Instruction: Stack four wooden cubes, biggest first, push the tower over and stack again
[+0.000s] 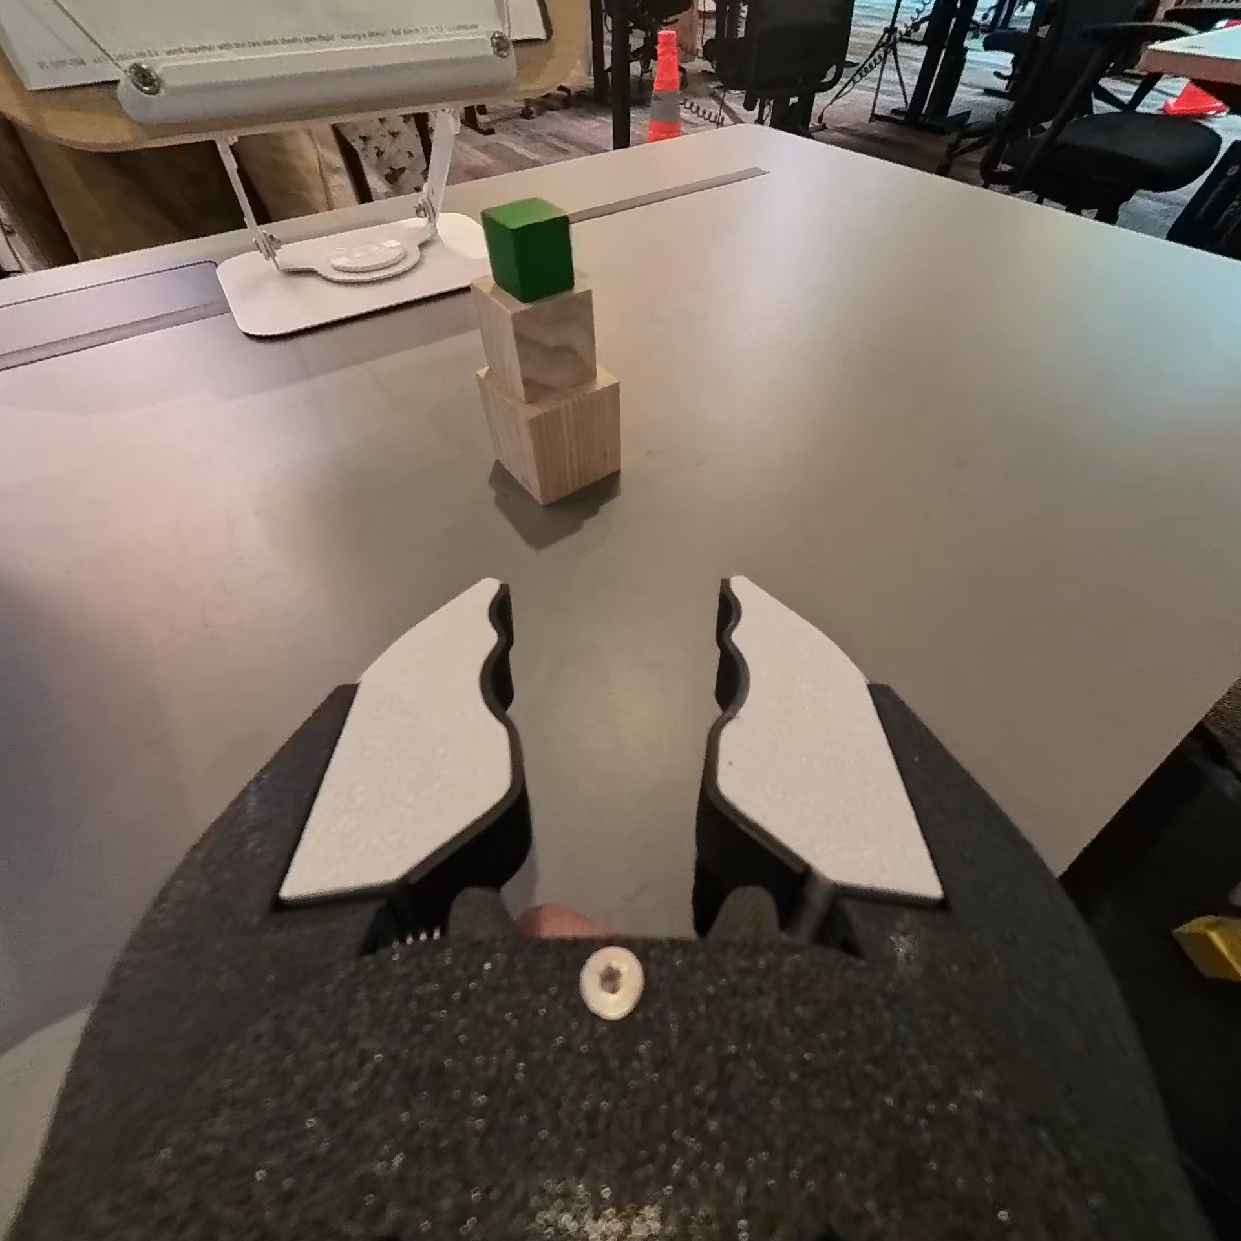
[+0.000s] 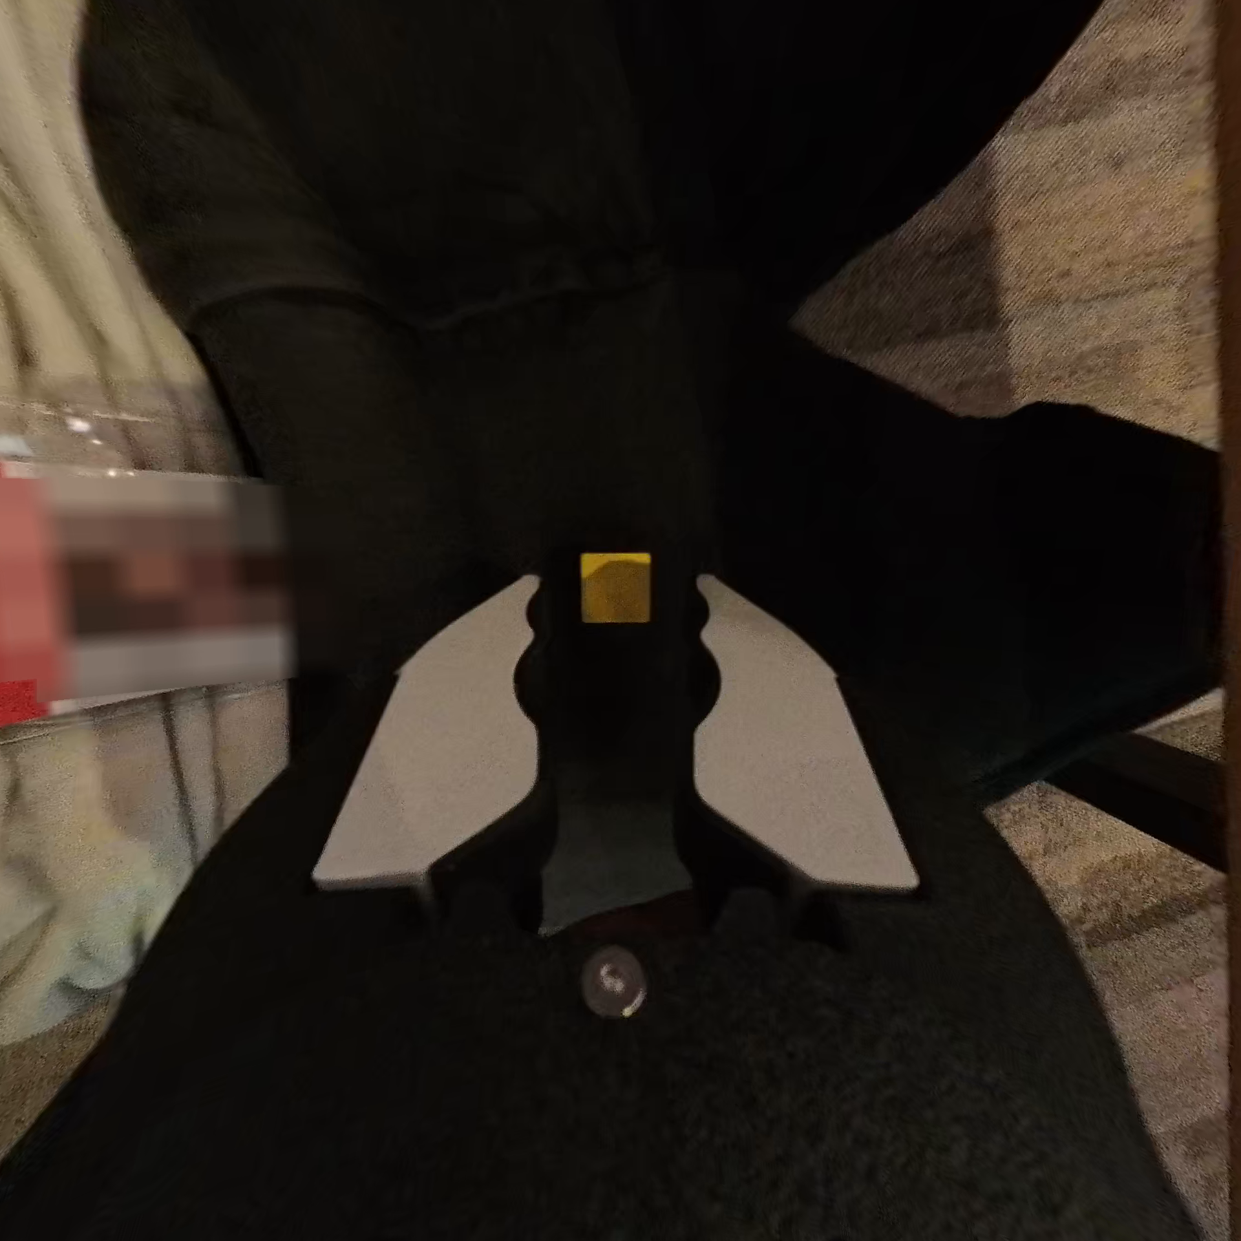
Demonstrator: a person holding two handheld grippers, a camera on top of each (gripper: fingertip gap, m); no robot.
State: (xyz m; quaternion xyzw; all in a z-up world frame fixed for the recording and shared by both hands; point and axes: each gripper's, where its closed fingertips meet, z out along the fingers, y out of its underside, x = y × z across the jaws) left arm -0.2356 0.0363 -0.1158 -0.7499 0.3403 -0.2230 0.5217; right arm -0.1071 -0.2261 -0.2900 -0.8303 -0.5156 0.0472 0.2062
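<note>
Yellow cube [image 2: 615, 587]: smallest of the four, off the table; it sits between the fingertips of the right gripper [image 2: 616, 598], in front of dark clothing, low beside the table's right edge. In the left wrist view a yellow corner shows below that edge.
Right gripper grip: jaws narrow, a thin dark gap on each side of the cube; I cannot tell whether the pads touch it.
Tower [image 1: 547, 349]: three cubes near the middle of the grey table [image 1: 940, 403], green cube [image 1: 530, 248] on top, two bare wooden cubes beneath, each turned slightly from the one below.
Left gripper [image 1: 614, 604]: jaws wide, empty, pointing straight at the tower from the near edge, well apart from it.
Key relation: the yellow cube lies lower than the tower top and to its right; probably it must rise over the table's right edge onto the green cube.
Nearer gripper: the left is nearer the tower, the right is at the cube.
</note>
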